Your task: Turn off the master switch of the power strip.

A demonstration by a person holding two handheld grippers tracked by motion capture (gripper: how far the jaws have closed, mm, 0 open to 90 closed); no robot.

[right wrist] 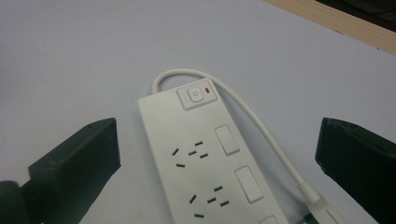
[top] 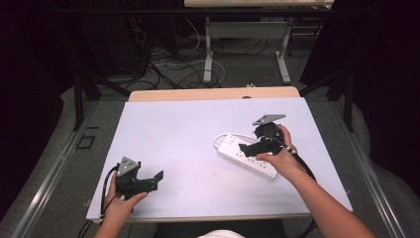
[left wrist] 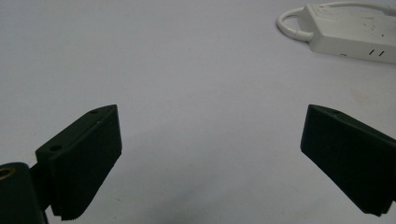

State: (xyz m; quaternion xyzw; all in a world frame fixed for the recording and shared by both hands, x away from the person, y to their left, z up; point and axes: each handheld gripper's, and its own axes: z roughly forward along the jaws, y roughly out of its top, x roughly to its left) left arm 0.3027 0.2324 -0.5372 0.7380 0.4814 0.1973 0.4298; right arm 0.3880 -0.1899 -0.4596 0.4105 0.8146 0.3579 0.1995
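High view: closest to the person, the left hand-held gripper (top: 157, 179) sits near the front edge of the tabletop (top: 188, 129), well to the left of the power strip (top: 246, 157) and nearer the person than it, its jaws spread wide with nothing between them. Bare lavender surface lies all around it and runs uninterrupted from it to the strip. The right hand-held gripper (top: 242, 148) hovers right over the power strip, jaws gaping and holding nothing; in the right gripper view they stand on either side of the strip (right wrist: 205, 158) without touching it. The strip is white and long, lying at a slant right of the tabletop's middle, with rows of dark socket slots, white rocker switches, and a push button with a small red light (right wrist: 207, 90) at its far end. Its white cable (right wrist: 261, 130) loops out from that end and runs back along one side. Beyond the strip the covering ends at a strip of wood edge (top: 213, 93); behind that, a grey floor with tangled cables (top: 173, 67), table legs and dark curtains.
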